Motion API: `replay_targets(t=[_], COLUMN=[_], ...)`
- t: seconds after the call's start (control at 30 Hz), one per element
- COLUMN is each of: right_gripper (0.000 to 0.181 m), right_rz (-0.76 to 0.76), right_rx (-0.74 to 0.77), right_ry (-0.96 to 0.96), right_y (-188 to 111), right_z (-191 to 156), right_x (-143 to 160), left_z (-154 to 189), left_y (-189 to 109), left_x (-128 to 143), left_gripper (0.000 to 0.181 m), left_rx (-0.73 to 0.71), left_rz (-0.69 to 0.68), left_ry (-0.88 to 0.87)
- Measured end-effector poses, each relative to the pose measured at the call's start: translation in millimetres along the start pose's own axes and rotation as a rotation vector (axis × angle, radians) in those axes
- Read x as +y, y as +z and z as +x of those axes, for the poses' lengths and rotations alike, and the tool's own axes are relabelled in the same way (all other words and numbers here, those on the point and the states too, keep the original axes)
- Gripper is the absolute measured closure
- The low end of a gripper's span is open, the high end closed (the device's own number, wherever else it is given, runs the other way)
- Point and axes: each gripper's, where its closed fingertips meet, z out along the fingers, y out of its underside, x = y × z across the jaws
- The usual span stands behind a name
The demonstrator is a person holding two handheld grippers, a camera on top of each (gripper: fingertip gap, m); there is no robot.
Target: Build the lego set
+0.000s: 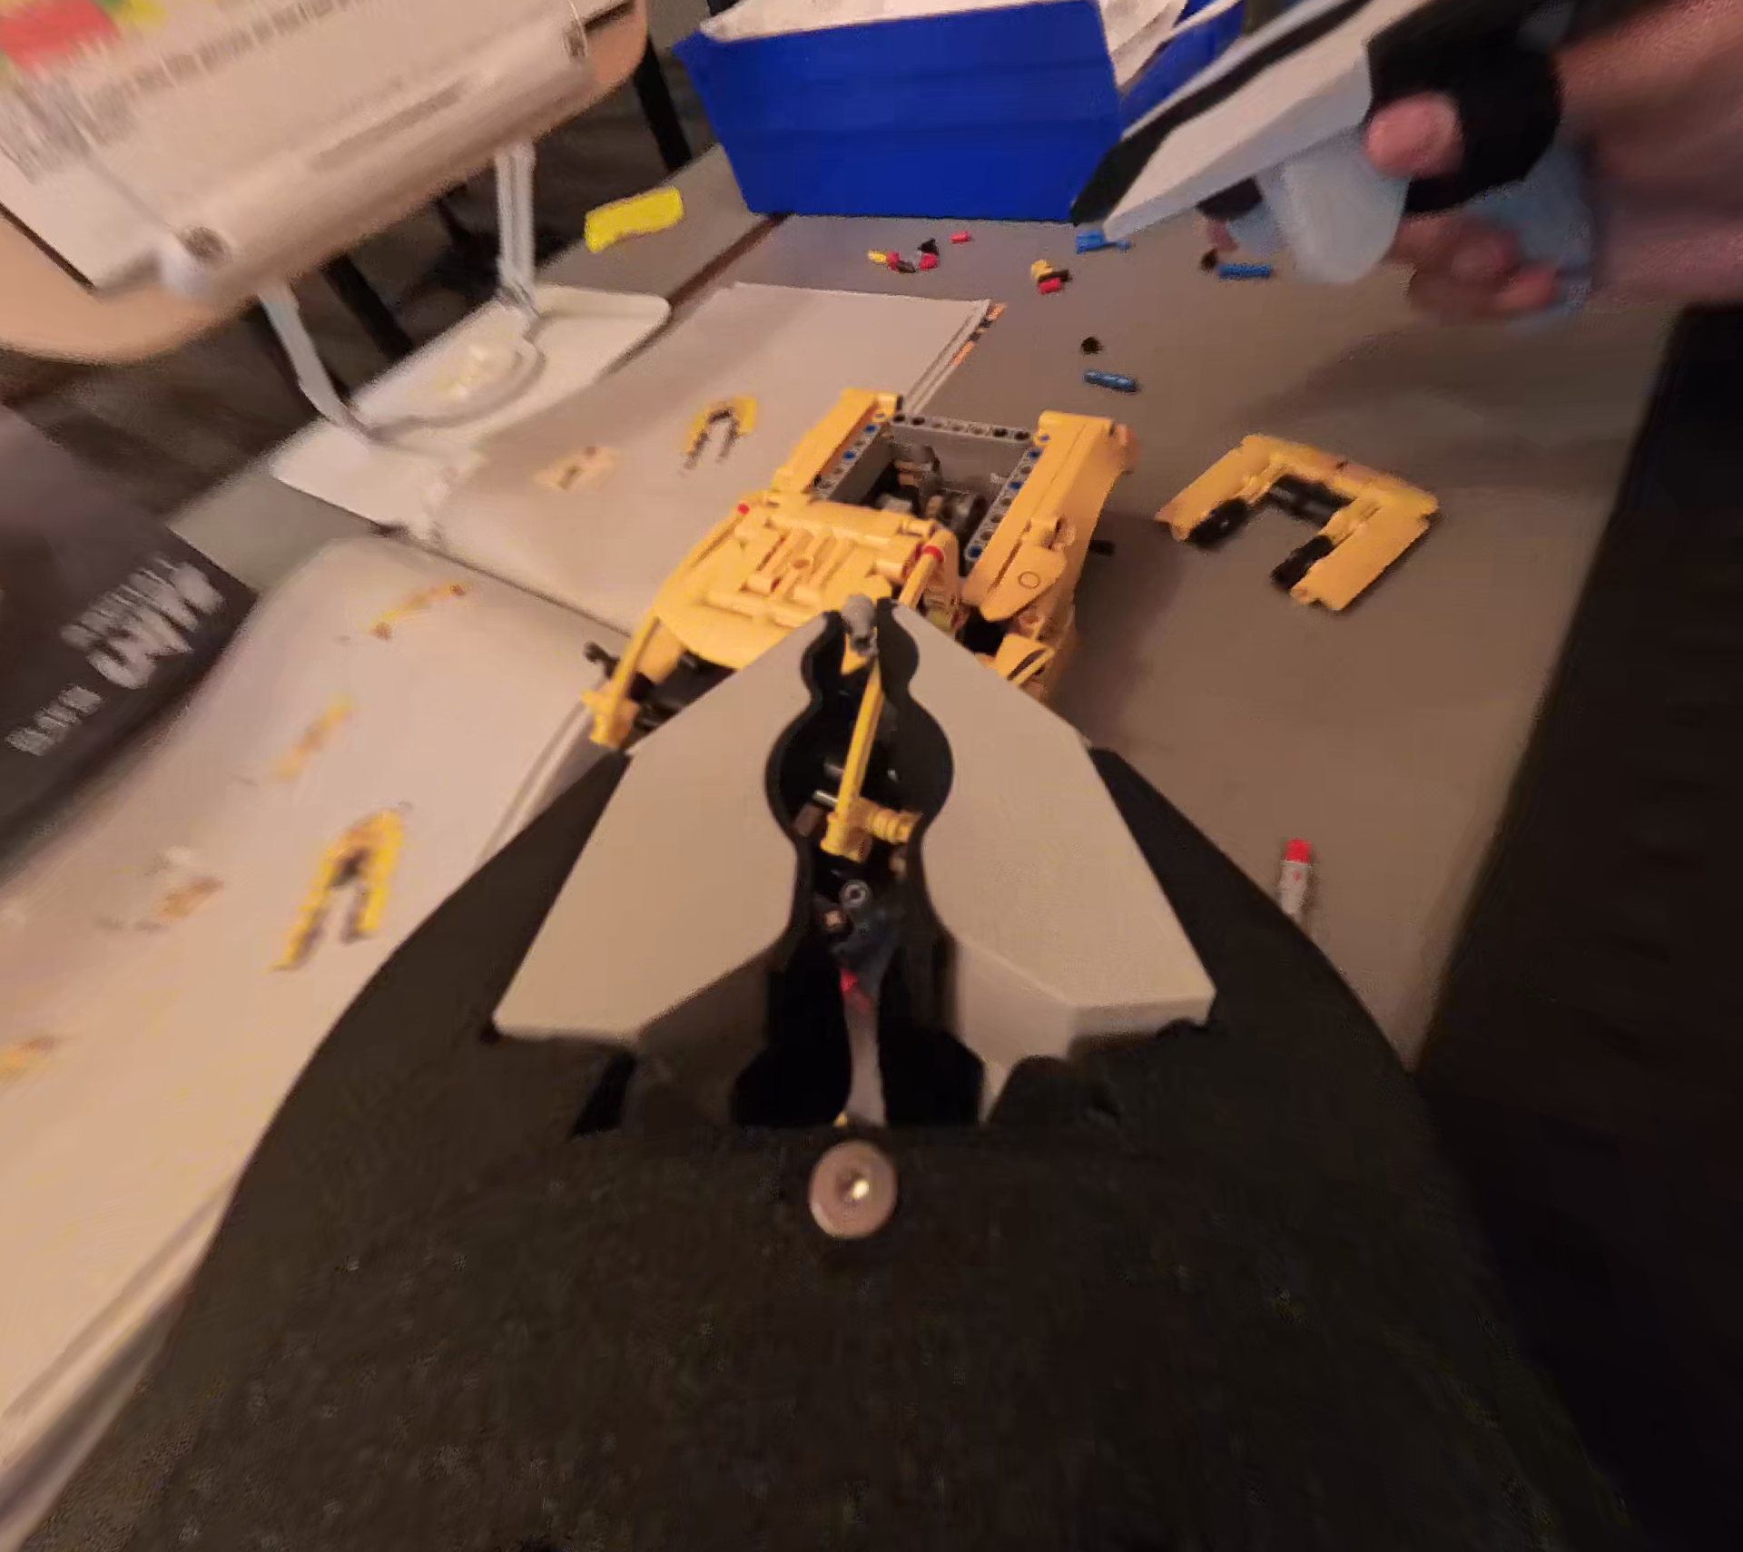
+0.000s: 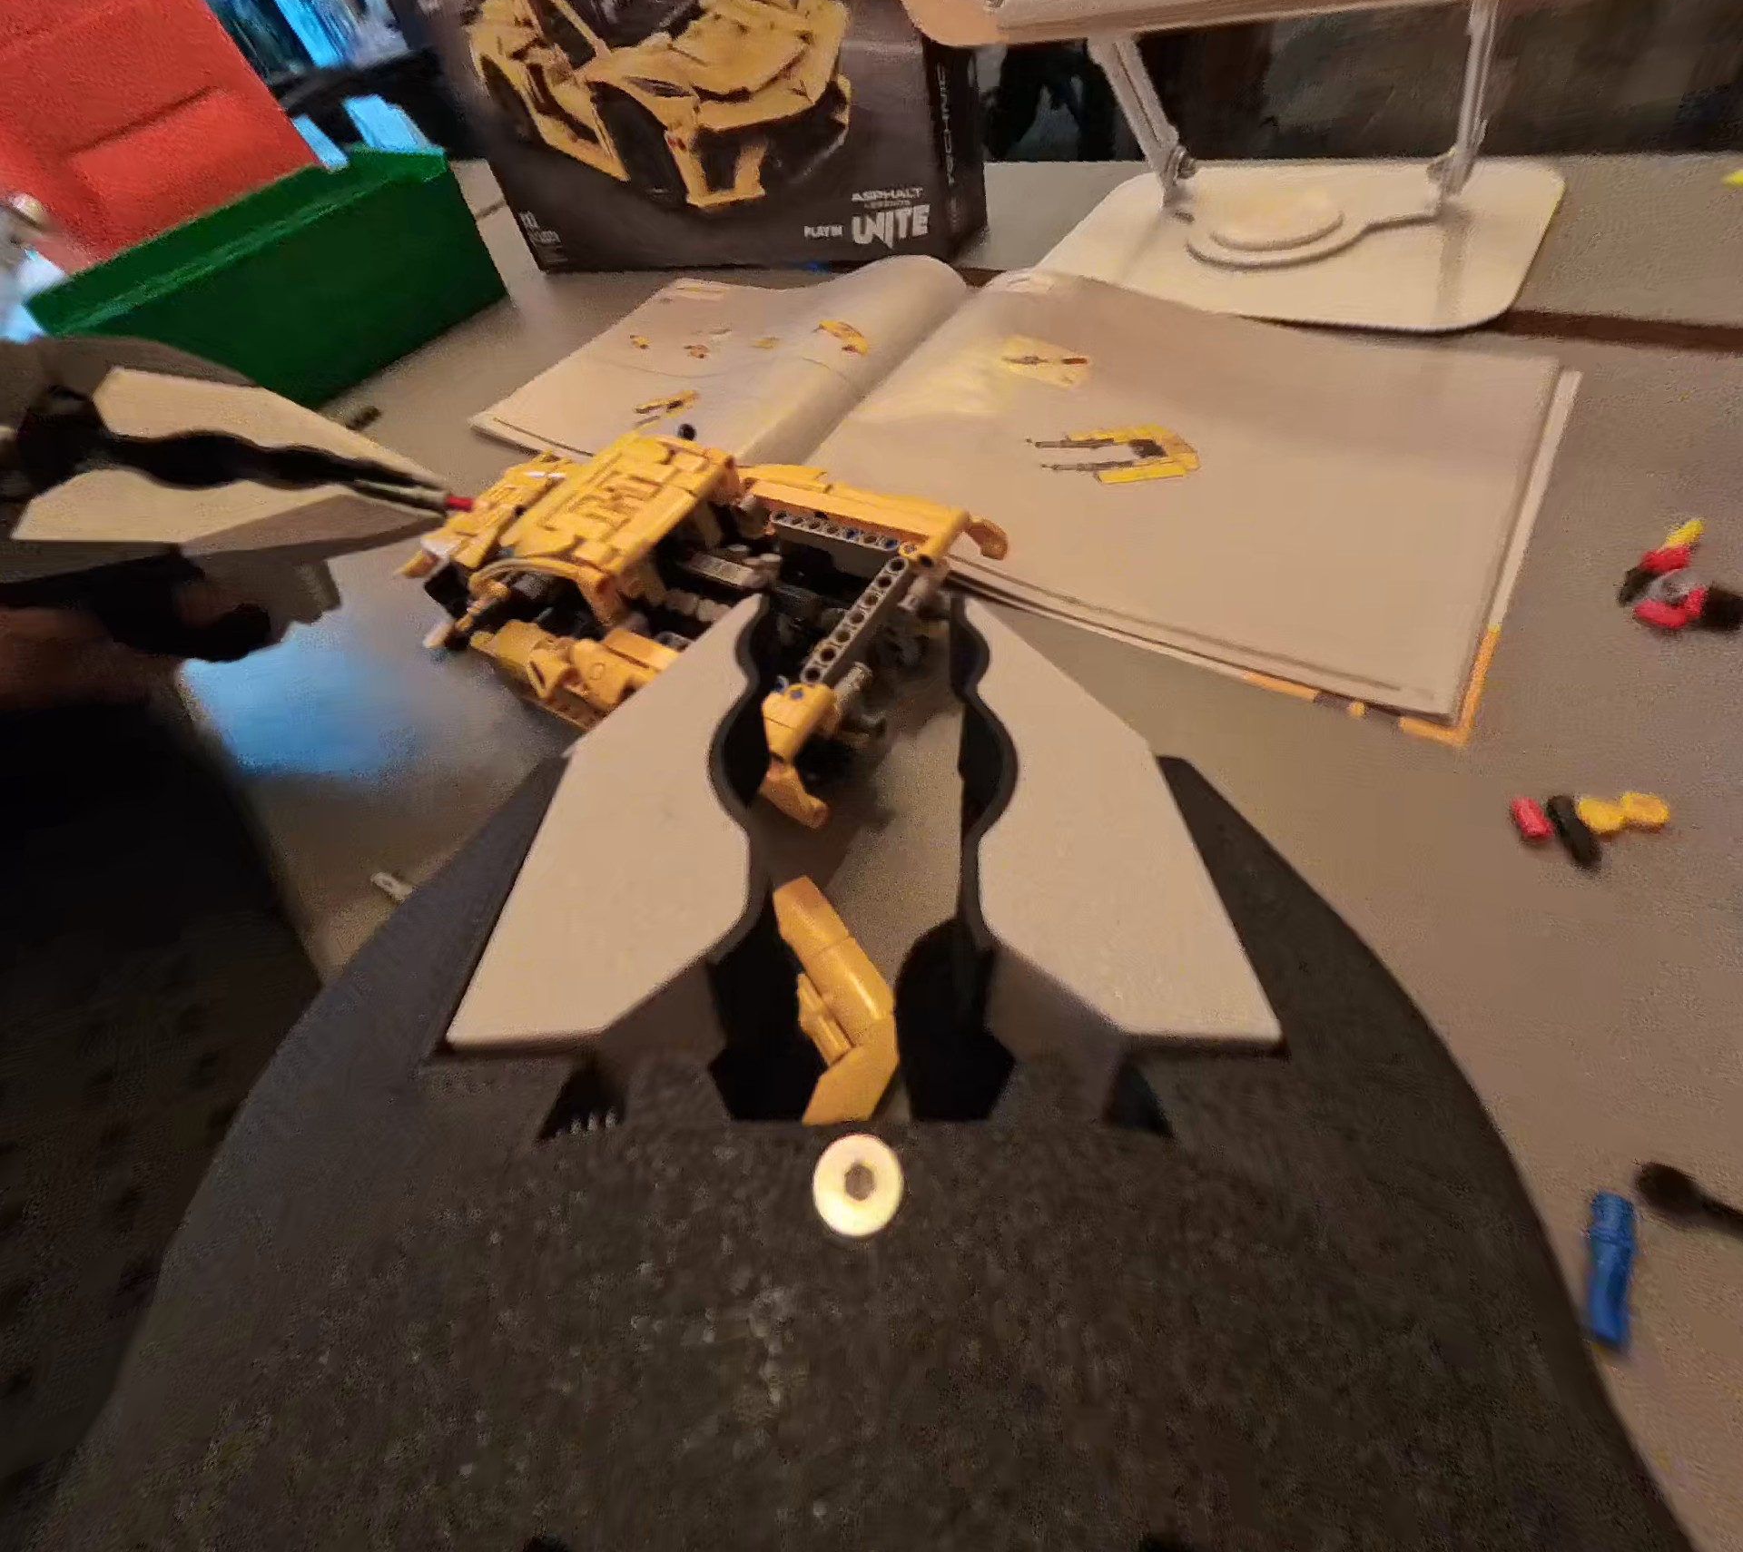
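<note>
- Left wrist view showed the left gripper pinched nearly closed on a thin part at the near end of the yellow car model, probably to steady the model while the other tool came in (what it held looked like a small grey-tipped rod, though I could not tell exactly).
- The right gripper stood with a clear gap between its fingers and nothing clamped, its tips either side of the grey beam at the model's open end, near enough to suggest it was lining up for a grip there.
- The model sat on the grey table, partly on the open instruction booklet; a separate yellow U-shaped section lay just beside it, likely waiting to be fitted.
- Loose red, black, yellow and blue pins were scattered near the right gripper's working side.
- Farther back stood the set's box, a green bin, a blue bin and a white sign stand, none blocking the model.
</note>
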Motion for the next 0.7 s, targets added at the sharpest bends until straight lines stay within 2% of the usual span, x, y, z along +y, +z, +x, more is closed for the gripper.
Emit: replay_targets(t=[0.1, 0.17, 0.43, 0.6, 0.7], right_gripper=[0.146, 0.149, 0.15, 0.155, 0.155], right_rz=[0.043, 0.058, 0.047, 0.044, 0.059], right_rx=[-0.018, 0.018, -0.011, -0.039, -0.08], right_ry=[0.029, 0.007, 0.014, -0.003, -0.041], right_y=[1, -1, 3, 3, 1], right_z=[1, 7, 4, -2, -11], right_x=[-5, -7, -3, -3, -8], left_z=[-1, 3, 15, 15, 24], left_y=[0, 1, 2, 1, -1], left_x=[2, 3, 6, 5, 1], left_gripper=[0.176, 0.175, 0.175, 0.175, 0.175], left_rx=[0.063, 0.073, 0.075, 0.093, 0.18], left_rz=[0.003, -0.005, -0.029, -0.019, 0.0], left_ry=[-0.134, -0.127, -0.013, -0.047, -0.116])
